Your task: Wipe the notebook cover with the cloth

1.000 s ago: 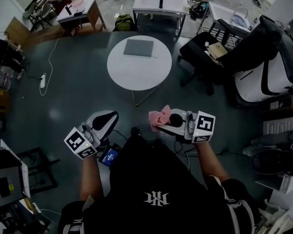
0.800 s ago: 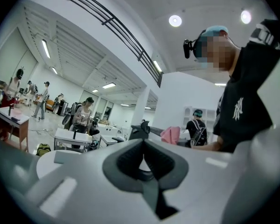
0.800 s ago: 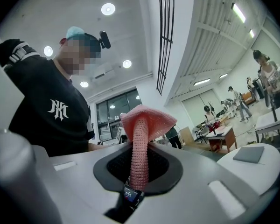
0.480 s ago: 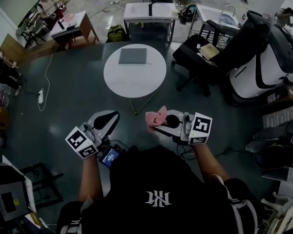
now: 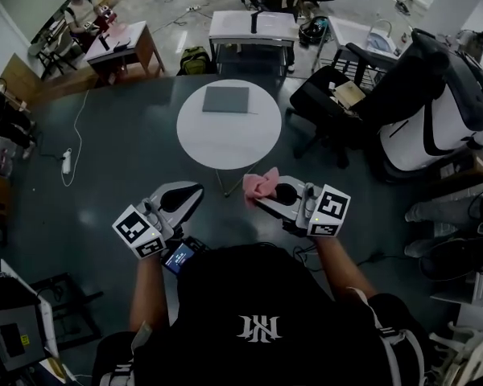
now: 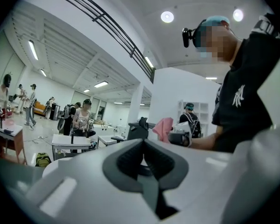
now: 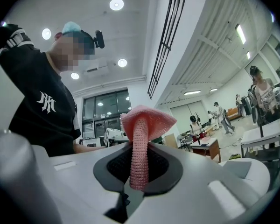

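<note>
Currently the person [image 5: 258, 320], in a black shirt, stands on the near side of the round white table [image 5: 225, 141]. Both grippers are held out roughly level toward it.

Notebook [image 5: 226, 99]: grey, closed, lying flat on the far half of the table top. Neither gripper touches it; both are well apart from it.

Left gripper [image 6: 143, 152]: jaws fully together, the dark pads meeting along one seam, with nothing between them. In the head view it sits short of the table's near rim, off to the table's left.

Right gripper [image 7: 139, 168]: jaws closed on the pink cloth [image 7: 147, 119]. A narrow strip of the waffle-knit fabric is pinched between the pads. The rest bunches and fans out past the tips like a cap. In the head view the cloth end lies just short of the table's near rim, a little right of the table's centre, not touching the top.

The two grippers are side by side with a gap between them. The left gripper view shows the right gripper and its cloth off to one side.

Surroundings, relative to the table:
- A black office chair [image 5: 330, 95] is just to its right.
- A white power strip [image 5: 66, 164] lies on the dark floor [image 5: 121, 135] well to its left.
- A pale desk [image 5: 253, 24] stands beyond its far side.
</note>
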`<state>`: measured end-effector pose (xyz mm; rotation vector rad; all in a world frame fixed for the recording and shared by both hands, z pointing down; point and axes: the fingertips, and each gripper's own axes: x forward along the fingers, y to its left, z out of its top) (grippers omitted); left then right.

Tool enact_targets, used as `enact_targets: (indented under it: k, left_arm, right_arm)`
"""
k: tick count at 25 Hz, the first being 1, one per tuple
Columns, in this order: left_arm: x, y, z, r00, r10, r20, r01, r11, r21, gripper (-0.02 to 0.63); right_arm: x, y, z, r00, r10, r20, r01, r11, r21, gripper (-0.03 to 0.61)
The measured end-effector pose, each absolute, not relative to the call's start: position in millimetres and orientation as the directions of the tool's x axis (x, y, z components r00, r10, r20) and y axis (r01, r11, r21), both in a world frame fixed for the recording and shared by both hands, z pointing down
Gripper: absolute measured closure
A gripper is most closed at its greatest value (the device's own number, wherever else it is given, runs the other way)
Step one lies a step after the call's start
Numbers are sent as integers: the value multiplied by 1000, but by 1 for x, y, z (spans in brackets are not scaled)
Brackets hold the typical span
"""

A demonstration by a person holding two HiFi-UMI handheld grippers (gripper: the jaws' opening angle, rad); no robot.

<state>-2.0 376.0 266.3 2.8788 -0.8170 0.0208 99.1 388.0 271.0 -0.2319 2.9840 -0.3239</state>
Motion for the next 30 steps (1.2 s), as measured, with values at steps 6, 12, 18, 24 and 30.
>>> enact_targets:
  k: [6,12,18,24,30]
  left_arm:
    - [2,371,285,854,-516,65,-519,-841,154,612]
    - [2,371,300,848,-522,91,-530,-830,171,611]
    - [9,367,306,842,-530,97,-539,-830,145,611]
    - [15,375,314,838,-533,119,-546,-821,167,611]
    - [25,385,314,831,-544,120,-557,-814,166,611]
  right_arm:
    - [98,379,281,-971,-211,-109,-179,953,-244,549]
    - [103,379,284,-968,-224,-113,-191,949,-250,551]
    - [117,382,286,-959,-235,-158,-193,950,-244,551]
    - [118,389,297,-965,-219,-144,-174,946,-275,549]
    - [128,393,295,-968,-201,-154,-155,952,-265,550]
